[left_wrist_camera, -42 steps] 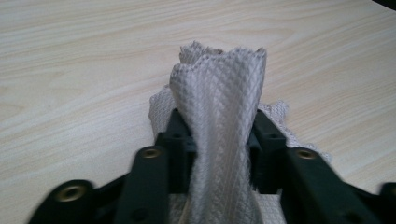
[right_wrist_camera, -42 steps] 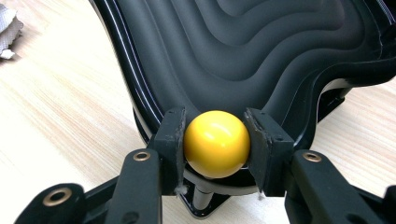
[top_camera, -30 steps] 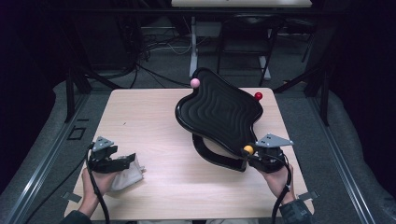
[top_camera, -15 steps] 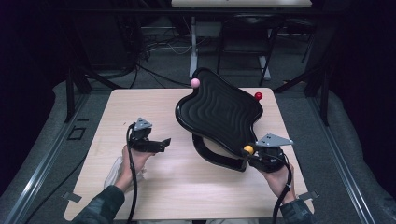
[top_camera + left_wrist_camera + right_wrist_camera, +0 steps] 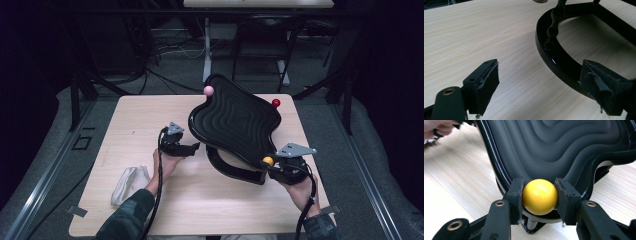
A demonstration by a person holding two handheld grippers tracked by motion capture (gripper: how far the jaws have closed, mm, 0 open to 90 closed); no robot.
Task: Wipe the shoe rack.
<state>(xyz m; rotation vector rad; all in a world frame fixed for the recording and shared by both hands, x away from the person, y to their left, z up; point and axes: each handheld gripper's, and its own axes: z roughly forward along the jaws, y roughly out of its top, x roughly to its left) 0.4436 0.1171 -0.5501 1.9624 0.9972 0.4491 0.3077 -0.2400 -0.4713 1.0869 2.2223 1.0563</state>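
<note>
Your right gripper (image 5: 539,196) was closed on the yellow ball (image 5: 539,196), and its two pads pressed the ball from both sides. This ball sits at the corner of the black wavy tray (image 5: 235,122) that is nearest to the front right corner of the table (image 5: 145,107). The tray stood tilted on its curved black base (image 5: 235,170), about the middle of the table and a little toward the right edge. A pink ball (image 5: 208,90) and a red ball (image 5: 275,103) stood on the tray's far corners.

Your left gripper (image 5: 186,148) was just beside the left rim of the tray, low over the table. Its jaws had just been closing a little, but they stood wide apart and held nothing; in the left gripper view the curved base passed near one pad (image 5: 602,86), and I cannot tell if it touched.

I think the danger was here. If you closed the left jaws on the glossy base, they could slip, or push the base sideways while the right gripper kept the yellow ball fixed; then the tray could twist or tip. A pull on the ball alone could also make it slide out of the pads. The white cloth (image 5: 127,182) lay near the front left corner, well apart.
</note>
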